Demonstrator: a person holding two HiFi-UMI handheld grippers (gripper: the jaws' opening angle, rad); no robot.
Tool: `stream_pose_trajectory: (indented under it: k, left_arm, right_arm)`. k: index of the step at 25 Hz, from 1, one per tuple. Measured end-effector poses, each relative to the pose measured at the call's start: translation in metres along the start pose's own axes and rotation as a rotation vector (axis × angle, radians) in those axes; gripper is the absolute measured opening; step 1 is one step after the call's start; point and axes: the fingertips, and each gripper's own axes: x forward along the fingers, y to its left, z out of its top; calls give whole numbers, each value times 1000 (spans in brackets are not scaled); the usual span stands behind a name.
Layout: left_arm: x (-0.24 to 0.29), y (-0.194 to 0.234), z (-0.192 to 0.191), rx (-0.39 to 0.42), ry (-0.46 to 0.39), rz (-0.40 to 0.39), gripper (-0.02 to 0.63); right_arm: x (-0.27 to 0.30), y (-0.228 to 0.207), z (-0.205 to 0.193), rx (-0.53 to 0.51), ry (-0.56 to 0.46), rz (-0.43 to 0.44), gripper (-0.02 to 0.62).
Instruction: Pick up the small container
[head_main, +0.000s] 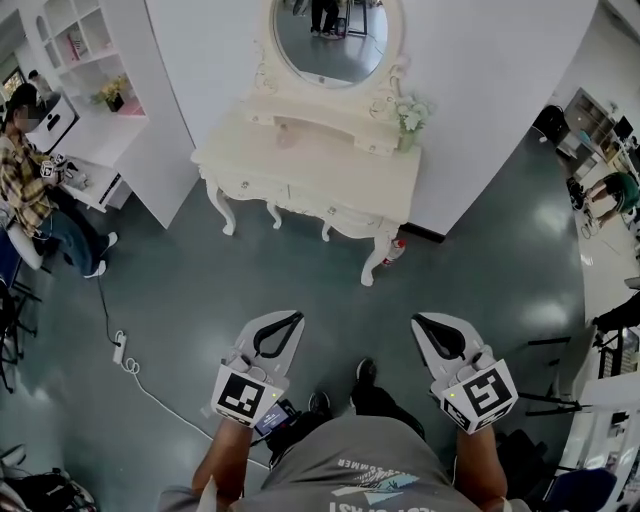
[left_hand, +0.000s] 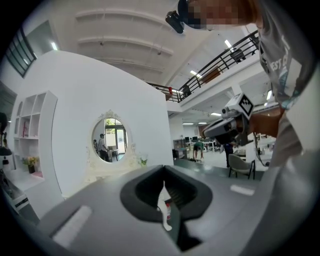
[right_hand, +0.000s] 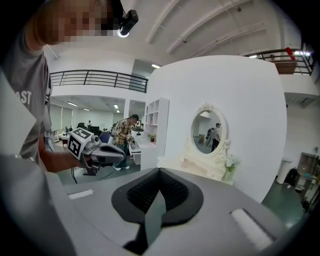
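Observation:
A white dressing table with an oval mirror stands ahead of me against a white wall. On its top lies a small pale object, too small to identify. A vase of flowers sits at the table's right end. A small red and white container stands on the floor by the table's right front leg, and shows between the left jaws. My left gripper and right gripper hover side by side over the floor, well short of the table. Both are shut and hold nothing.
A seated person works at a white desk beside shelves at the far left. A power strip with its cable lies on the grey floor to my left. Black stands are at the right. My own feet show between the grippers.

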Motion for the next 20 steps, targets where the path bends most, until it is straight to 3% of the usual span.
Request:
stream_pose_trajectory:
  k: [10, 20]
  left_arm:
    - [31, 39, 0, -32, 57, 130, 3]
    - [94, 74, 4, -36, 115, 272, 3]
  right_arm:
    - [75, -47, 7, 7, -31, 134, 2]
    - [149, -115, 11, 1, -53, 293, 2]
